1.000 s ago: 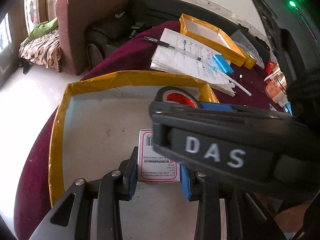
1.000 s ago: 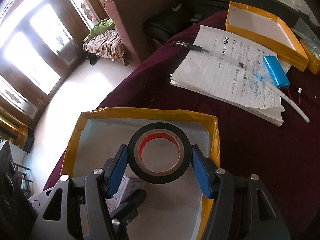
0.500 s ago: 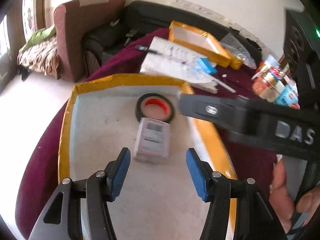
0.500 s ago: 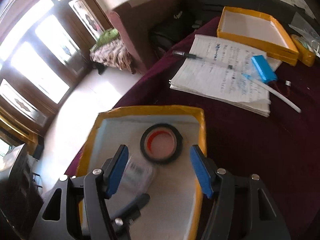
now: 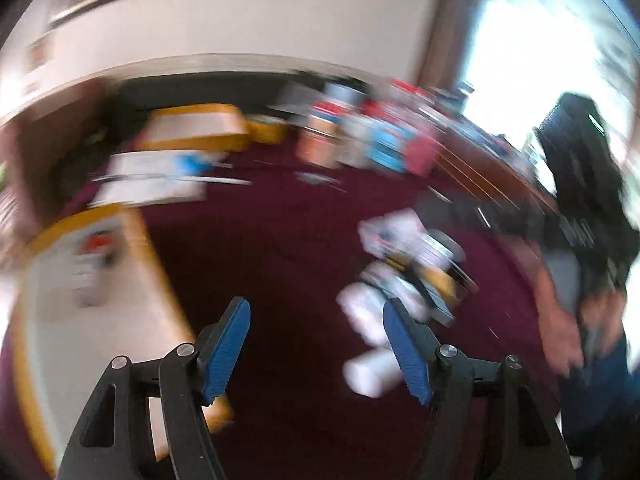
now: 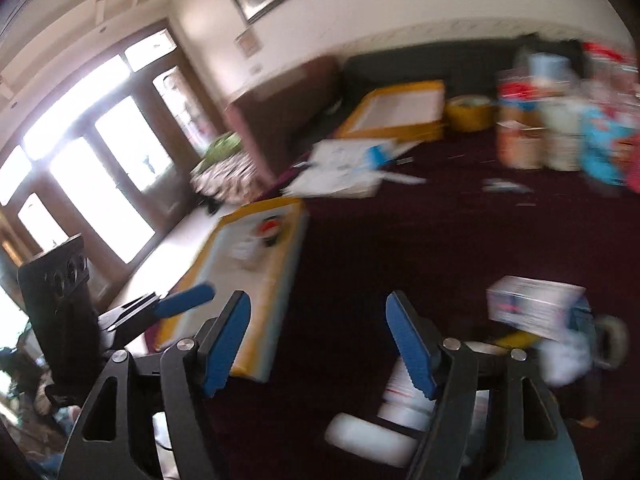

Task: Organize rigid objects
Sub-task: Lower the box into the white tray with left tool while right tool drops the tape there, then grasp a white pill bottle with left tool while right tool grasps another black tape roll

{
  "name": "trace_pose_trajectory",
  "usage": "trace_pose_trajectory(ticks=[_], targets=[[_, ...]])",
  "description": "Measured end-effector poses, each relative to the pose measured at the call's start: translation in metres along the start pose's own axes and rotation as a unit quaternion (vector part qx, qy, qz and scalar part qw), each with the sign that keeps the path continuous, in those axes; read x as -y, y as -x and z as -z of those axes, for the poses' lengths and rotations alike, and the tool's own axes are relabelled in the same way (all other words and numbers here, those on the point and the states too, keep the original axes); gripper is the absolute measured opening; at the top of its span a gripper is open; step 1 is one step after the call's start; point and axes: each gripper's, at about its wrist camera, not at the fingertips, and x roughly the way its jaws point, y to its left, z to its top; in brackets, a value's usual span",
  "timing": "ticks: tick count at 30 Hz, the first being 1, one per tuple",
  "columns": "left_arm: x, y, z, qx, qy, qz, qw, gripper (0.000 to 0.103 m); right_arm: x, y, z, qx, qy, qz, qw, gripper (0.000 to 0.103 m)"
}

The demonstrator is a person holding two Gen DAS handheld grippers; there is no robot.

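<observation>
Maroon tablecloth point(image 6: 400, 240): both grippers point(image 5: 316, 344) point(image 6: 318, 344), newly spread, hold nothing; hasty swinging risks scattering the cluttered pile point(image 5: 404, 280).

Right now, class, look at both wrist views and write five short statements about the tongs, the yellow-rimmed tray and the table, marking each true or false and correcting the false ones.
1. The left tongs hold the tape roll. False: they are open and empty.
2. The right tongs are open with nothing between them. True.
3. The tape roll lies inside the yellow-rimmed tray. True.
4. The table is covered in a green cloth. False: the maroon cloth covers it.
5. A pile of small items lies on the cloth outside the tray. True.
</observation>
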Motion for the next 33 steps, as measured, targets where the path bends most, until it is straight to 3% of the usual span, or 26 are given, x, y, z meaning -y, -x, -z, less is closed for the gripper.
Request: trace_pose_trajectory(ticks=[2,4,7,11,14,15,17,19,24,29,33], targets=[[0.027,-0.019,0.008,-0.030,-0.054,0.022,0.9979,0.072,0.028,0.017,0.008,0.016,-0.014,0.019,1.000,0.071],[0.044,-0.034,0.018,-0.055,-0.091,0.017,0.9942,0.072,0.061,0.029,0.020,0.024,-0.040,0.026,0.999,0.072],[0.052,-0.054,0.027,-0.086,-0.113,0.009,0.9898,0.072,0.095,0.027,0.039,0.018,-0.077,0.012,0.997,0.072],[0.058,-0.071,0.033,-0.112,-0.137,0.007,0.9842,0.072,0.111,0.022,0.051,0.012,-0.095,-0.013,0.995,0.072],[0.073,-0.084,0.039,-0.109,-0.161,0.006,0.9808,0.072,0.125,0.025,0.050,0.022,-0.113,-0.018,0.993,0.072],[0.075,-0.087,0.040,-0.109,-0.164,0.001,0.9804,0.071,0.133,0.030,0.049,0.031,-0.128,-0.009,0.991,0.072],[0.076,-0.096,0.040,-0.105,-0.153,-0.009,0.9825,0.056,0.147,0.038,0.048,0.045,-0.147,0.013,0.988,0.072],[0.073,-0.100,0.039,-0.109,-0.132,-0.002,0.9852,0.033,0.171,0.045,0.049,0.057,-0.177,0.057,0.981,0.072],[0.069,-0.095,0.044,-0.106,-0.102,-0.022,0.9889,0.033,0.206,0.041,0.054,0.047,-0.203,0.164,0.964,0.072],[0.063,-0.095,0.048,-0.107,-0.085,-0.024,0.9904,0.034,0.208,0.008,0.053,0.008,-0.176,0.177,0.968,0.071],[0.059,-0.097,0.048,-0.110,-0.080,-0.024,0.9904,0.034,0.209,-0.003,0.052,-0.015,-0.189,0.209,0.959,0.071]])
